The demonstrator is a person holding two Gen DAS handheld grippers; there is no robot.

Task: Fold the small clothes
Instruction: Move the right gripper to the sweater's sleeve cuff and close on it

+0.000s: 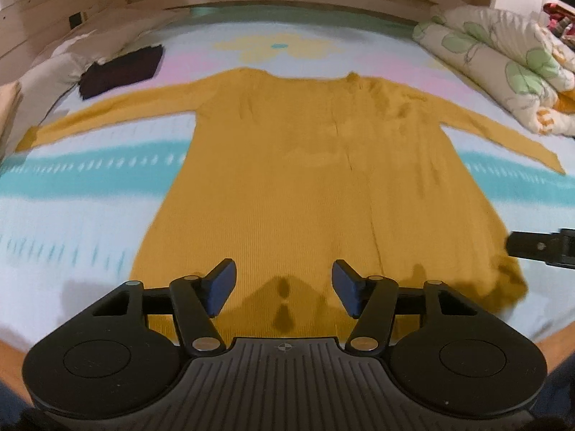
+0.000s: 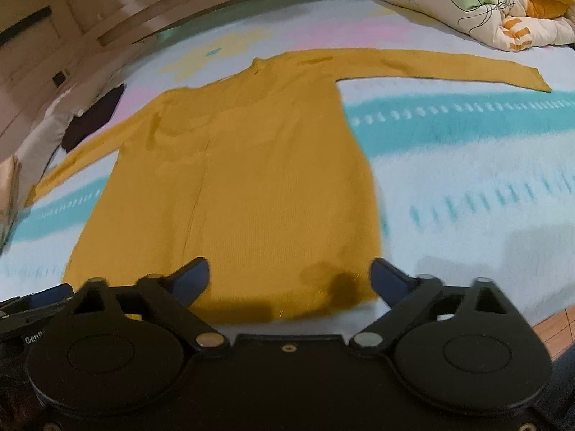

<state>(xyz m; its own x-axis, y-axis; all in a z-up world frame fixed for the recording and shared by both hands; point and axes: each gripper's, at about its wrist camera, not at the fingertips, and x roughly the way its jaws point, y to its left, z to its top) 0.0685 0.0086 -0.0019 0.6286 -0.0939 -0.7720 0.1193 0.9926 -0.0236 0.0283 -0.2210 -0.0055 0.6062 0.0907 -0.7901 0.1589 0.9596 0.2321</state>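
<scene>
Far left on the bed [image 1: 90,194], a dark folded garment [image 1: 120,70] is seen lying beside a pale pillow [image 1: 46,72], well apart from the action and safe unless a swept sleeve is dragged into it. Next, the left sleeve [image 1: 107,115] of the mustard sweater [image 1: 287,165] is stretched flat across the striped sheet; should the body be lifted first, that sleeve is likely to be trailed and twisted.

Toward the middle, the sweater is laid out flat, neck away, hem nearest the cameras. The left tool [image 1: 284,287] is held over the hem with its jaws partly apart and nothing pinched between the blue pads [image 1: 221,287]; only shadow is cast on the knit. If the jaws are brought down here, a single layer could be caught instead of both, and the back could be left behind in a bunch.

Further right, a long crease [image 1: 359,186] is visible down the body; a fold taken across it could be set crooked. The right tool [image 2: 289,280] is spread wide above the hem's right corner [image 2: 366,287], empty too. That corner looks slightly rumpled in the left view, so a grip taken there could be lost in the loose knit.

At the far right, the other sleeve [image 2: 449,66] is run out toward a rolled floral quilt [image 2: 467,3]; little spare room is judged to remain there.
</scene>
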